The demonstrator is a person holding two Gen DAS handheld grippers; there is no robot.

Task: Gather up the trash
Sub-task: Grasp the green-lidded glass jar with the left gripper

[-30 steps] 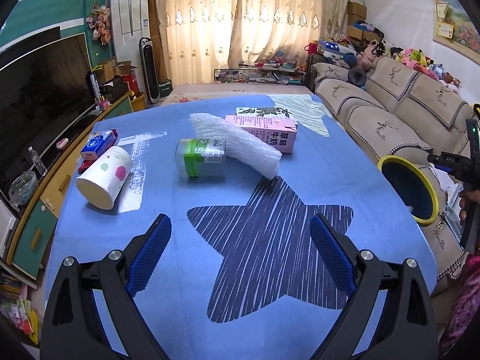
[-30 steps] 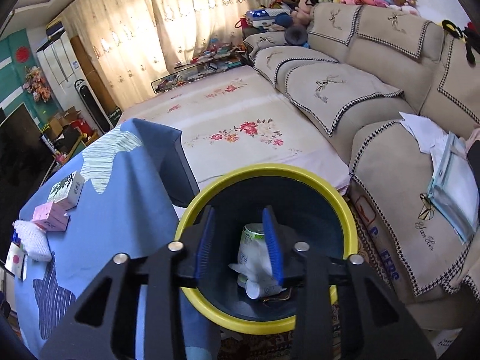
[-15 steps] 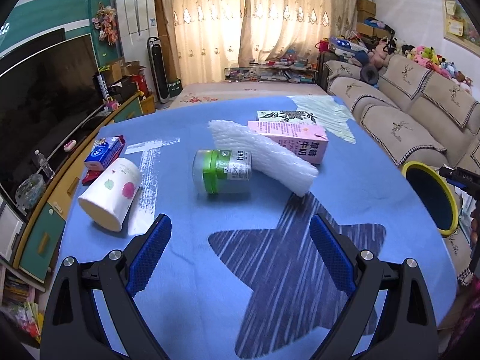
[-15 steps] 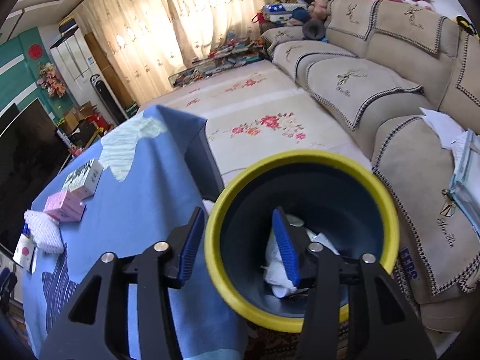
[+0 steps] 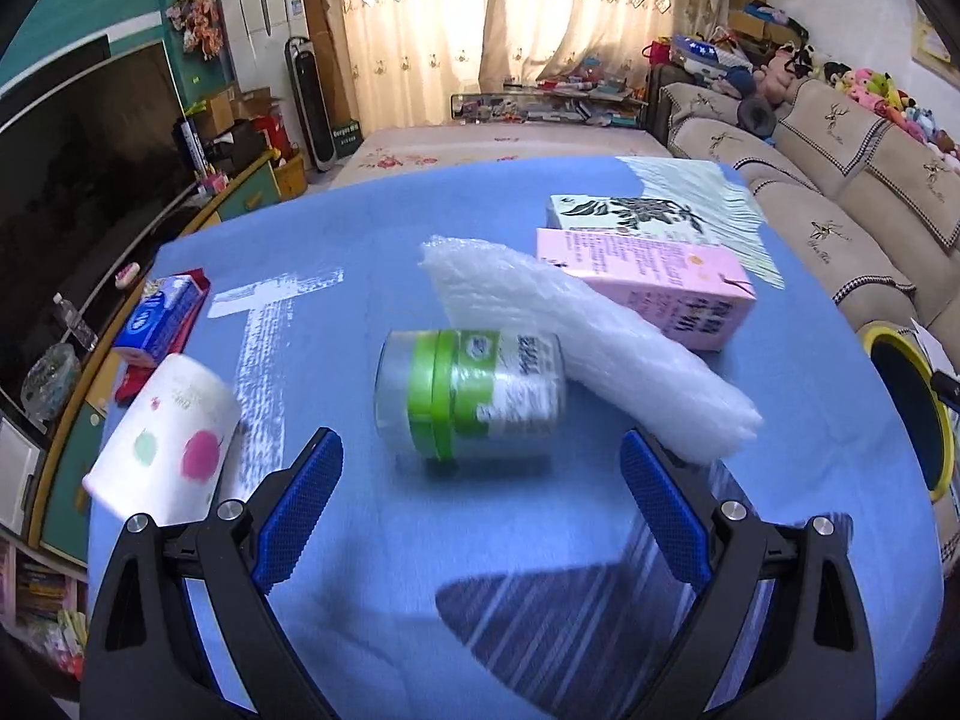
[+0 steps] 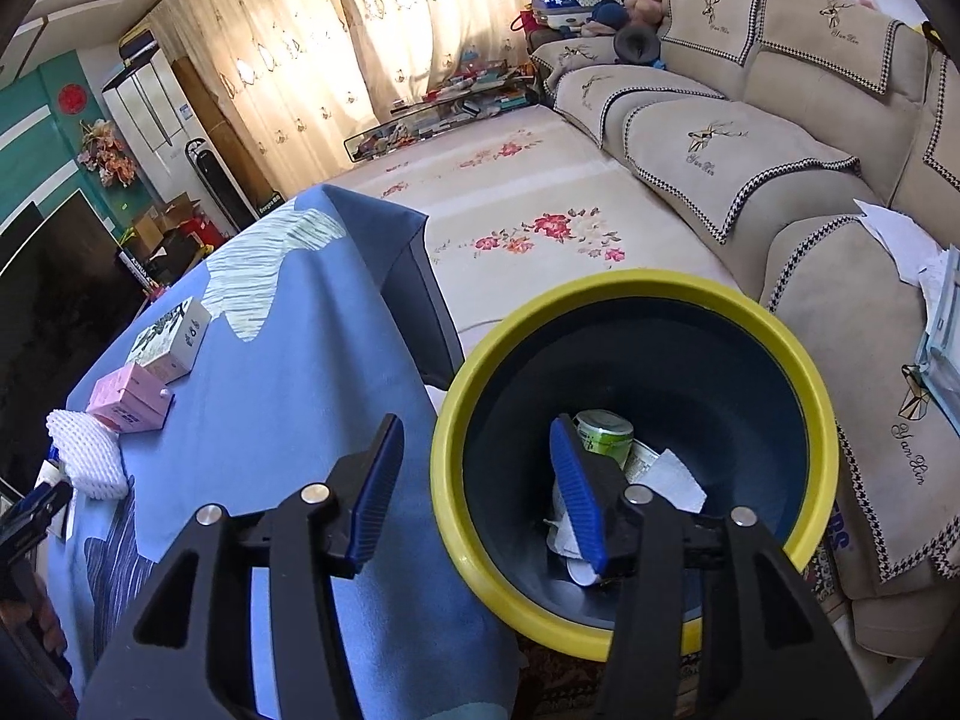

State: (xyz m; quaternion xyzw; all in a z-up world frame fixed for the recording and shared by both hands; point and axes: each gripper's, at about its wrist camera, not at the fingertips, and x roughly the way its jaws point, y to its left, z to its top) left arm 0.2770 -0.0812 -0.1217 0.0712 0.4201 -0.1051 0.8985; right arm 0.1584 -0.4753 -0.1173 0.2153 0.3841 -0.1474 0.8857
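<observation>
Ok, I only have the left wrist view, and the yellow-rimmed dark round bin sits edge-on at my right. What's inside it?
Observer: A green-and-white cylindrical container and crumpled white paper lie at the bottom of the yellow-rimmed dark round bin.
Operator: And the right gripper, is it carrying anything?
Observer: No. The right gripper is open. Its jaws have just been opening, and nothing is between them.
Operator: Where is it aimed?
Observer: One finger shows over the blue tablecloth, the other over the bin's mouth.

Motion-blurred paper cup [image 5: 165, 441], bin [image 5: 918, 408] cut by right edge
</observation>
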